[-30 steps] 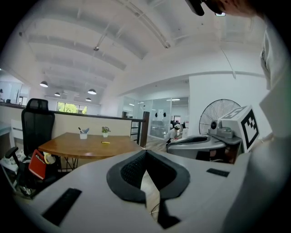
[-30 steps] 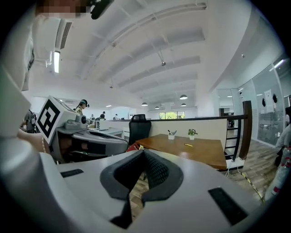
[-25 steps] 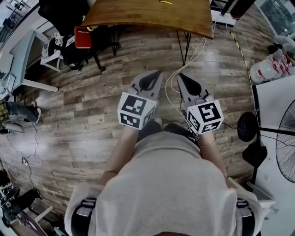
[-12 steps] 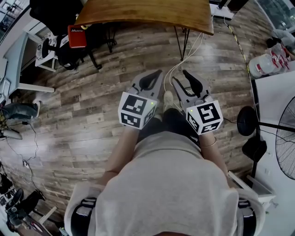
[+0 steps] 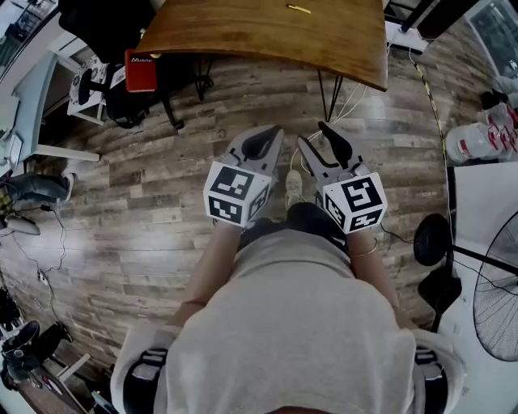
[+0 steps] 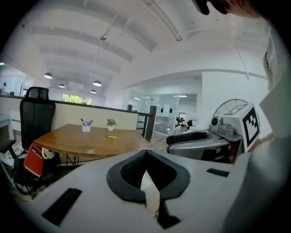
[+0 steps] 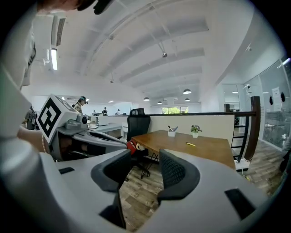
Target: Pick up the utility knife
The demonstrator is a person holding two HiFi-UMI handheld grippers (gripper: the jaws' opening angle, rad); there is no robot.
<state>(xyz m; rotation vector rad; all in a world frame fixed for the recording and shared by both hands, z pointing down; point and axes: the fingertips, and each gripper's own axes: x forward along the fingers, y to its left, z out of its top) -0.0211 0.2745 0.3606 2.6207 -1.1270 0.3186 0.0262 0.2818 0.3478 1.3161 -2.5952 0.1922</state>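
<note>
The wooden table (image 5: pixel 243 32) ahead carries the utility knife (image 5: pixel 298 9). Short of it, your left gripper (image 5: pixel 271 131) has its fingers closed, and your right gripper (image 5: pixel 312 133) has just opened its fingers, empty.

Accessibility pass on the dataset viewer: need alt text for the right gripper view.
The right gripper has just been opening: jaws apart, nothing between them, only plank floor in the gap. Beyond, a wooden table carries a small yellow object, probably the utility knife, a white cup and a potted plant.

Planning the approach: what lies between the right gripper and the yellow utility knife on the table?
Head view: only wood floor and bare tabletop lie between the right gripper and the utility knife.
</note>
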